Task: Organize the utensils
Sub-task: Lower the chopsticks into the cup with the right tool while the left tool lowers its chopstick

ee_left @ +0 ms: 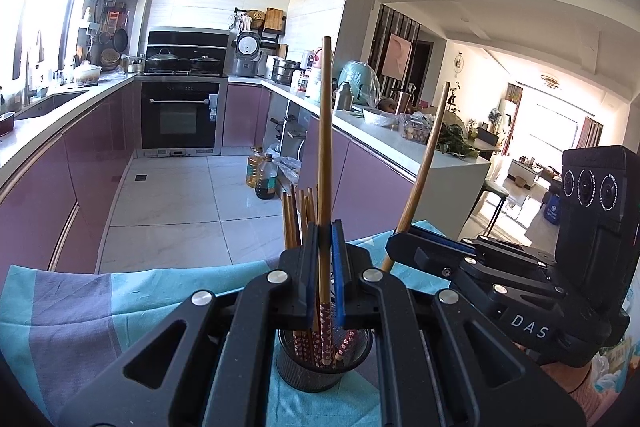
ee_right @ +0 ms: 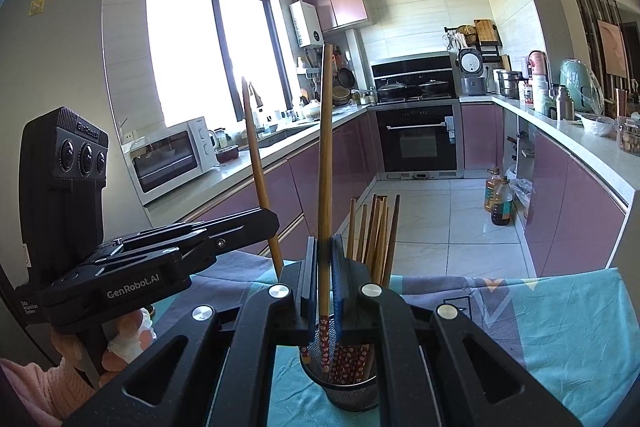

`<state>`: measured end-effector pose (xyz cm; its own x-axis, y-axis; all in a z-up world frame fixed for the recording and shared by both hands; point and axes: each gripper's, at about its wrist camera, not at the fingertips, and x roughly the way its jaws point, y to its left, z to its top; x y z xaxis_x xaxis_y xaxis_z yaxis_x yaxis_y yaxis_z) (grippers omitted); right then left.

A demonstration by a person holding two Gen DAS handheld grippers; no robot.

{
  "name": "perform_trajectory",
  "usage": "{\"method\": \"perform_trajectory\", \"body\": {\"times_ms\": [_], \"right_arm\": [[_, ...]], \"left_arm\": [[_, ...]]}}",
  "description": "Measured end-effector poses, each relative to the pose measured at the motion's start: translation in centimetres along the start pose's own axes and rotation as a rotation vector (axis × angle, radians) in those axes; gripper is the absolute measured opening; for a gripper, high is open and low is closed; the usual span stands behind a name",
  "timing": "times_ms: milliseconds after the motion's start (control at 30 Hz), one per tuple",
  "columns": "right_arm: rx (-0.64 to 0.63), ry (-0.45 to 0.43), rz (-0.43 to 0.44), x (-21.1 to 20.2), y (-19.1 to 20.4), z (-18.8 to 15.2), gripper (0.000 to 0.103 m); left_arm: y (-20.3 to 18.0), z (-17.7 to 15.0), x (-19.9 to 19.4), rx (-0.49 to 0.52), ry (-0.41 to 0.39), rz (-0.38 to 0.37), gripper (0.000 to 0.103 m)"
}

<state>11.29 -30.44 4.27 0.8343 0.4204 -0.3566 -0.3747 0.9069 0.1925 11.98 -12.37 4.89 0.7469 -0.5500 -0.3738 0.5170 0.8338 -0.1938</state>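
A black mesh holder (ee_left: 320, 371) (ee_right: 344, 393) stands on the teal and grey cloth (ee_left: 80, 307) (ee_right: 560, 327), with several wooden chopsticks (ee_left: 298, 215) (ee_right: 376, 231) upright in it. My left gripper (ee_left: 325, 233) (ee_right: 274, 219) is shut on one long chopstick (ee_left: 326, 147) (ee_right: 256, 155), held upright with its patterned lower end dipping into the holder. My right gripper (ee_right: 324, 245) (ee_left: 394, 241) is shut on a second chopstick (ee_right: 326, 167) (ee_left: 428, 155), whose patterned end also hangs inside the holder's mouth. The two grippers are side by side, close together.
The clothed table ends just beyond the holder; past it is tiled kitchen floor. Oil bottles (ee_left: 262, 175) stand on the floor by purple cabinets. A counter with a microwave (ee_right: 172, 155) runs on the left, and another crowded counter (ee_left: 384, 131) on the right.
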Motion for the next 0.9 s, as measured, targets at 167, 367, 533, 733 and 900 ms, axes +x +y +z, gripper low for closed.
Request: {"method": "perform_trajectory", "body": {"times_ms": [167, 367, 533, 733, 900], "right_arm": [[-0.003, 0.007, -0.014, 0.3, 0.0, -0.2, 0.006], [0.002, 0.017, -0.026, 0.7, 0.0, -0.5, 0.006], [0.006, 0.028, -0.032, 1.1, -0.2, -0.4, 0.006], [0.015, 0.043, -0.036, 1.5, -0.5, -0.7, 0.006], [0.016, 0.051, -0.037, 1.6, -0.5, -0.8, 0.005]], "left_arm": [[0.1, -0.2, -0.1, -0.002, 0.001, 0.002, 0.007], [0.2, 0.0, 0.0, -0.007, 0.003, 0.005, 0.007], [0.3, 0.3, 0.4, -0.012, 0.012, 0.006, 0.007], [0.2, 0.4, 0.6, -0.012, 0.019, 0.006, 0.007], [0.3, 0.4, 0.7, -0.013, 0.028, 0.005, 0.007]]}}
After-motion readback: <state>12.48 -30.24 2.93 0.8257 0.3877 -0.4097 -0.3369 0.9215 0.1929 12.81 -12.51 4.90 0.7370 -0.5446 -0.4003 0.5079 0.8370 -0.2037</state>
